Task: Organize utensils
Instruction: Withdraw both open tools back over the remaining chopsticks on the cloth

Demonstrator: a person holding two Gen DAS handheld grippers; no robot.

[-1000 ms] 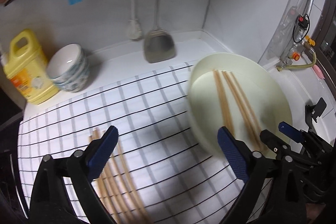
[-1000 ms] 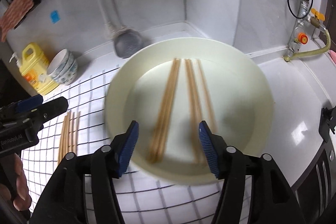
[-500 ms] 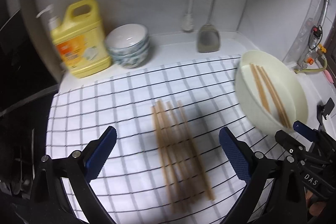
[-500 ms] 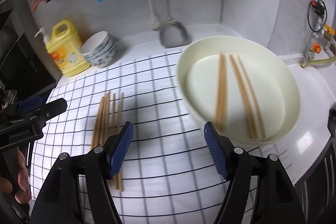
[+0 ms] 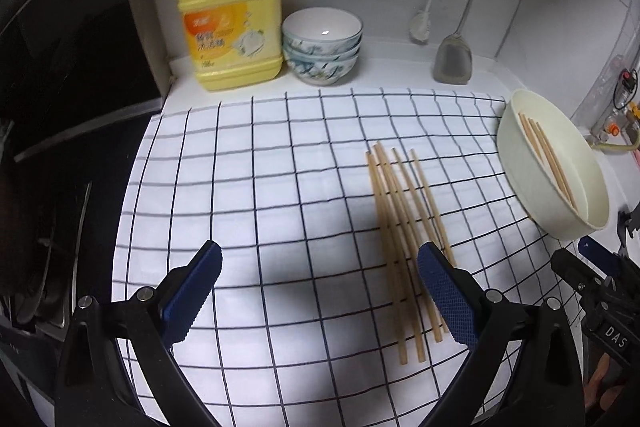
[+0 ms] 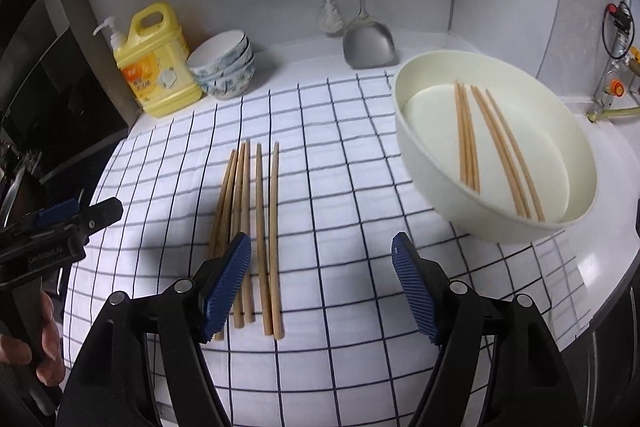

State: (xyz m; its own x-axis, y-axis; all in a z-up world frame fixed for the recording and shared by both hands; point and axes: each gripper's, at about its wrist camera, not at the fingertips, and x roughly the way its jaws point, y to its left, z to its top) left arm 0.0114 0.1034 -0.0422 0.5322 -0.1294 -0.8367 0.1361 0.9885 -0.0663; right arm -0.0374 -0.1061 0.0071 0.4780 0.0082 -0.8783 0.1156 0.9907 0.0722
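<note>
Several wooden chopsticks (image 5: pixel 404 223) lie side by side on a white checked cloth (image 5: pixel 280 187); they also show in the right wrist view (image 6: pixel 256 219). A cream bowl (image 6: pixel 448 195) at the cloth's right edge holds several more chopsticks (image 6: pixel 492 147); it shows in the left wrist view too (image 5: pixel 520 163). My left gripper (image 5: pixel 316 287) is open and empty above the cloth, left of the loose chopsticks. My right gripper (image 6: pixel 320 283) is open and empty, between the loose chopsticks and the bowl. The left gripper (image 6: pixel 80 215) also shows at the left edge of the right wrist view.
A yellow detergent jug (image 5: pixel 230 15) and stacked patterned bowls (image 5: pixel 322 45) stand at the back wall. A metal spatula (image 5: pixel 454 59) and a brush (image 5: pixel 420 27) hang there. A dark stove edge (image 5: pixel 60 147) lies left; gas fittings (image 6: pixel 616 87) stand right.
Both grippers have pulled back and swung left, away from the bowl. The views now take in the loose chopsticks and the back wall. Both grippers stayed open.
</note>
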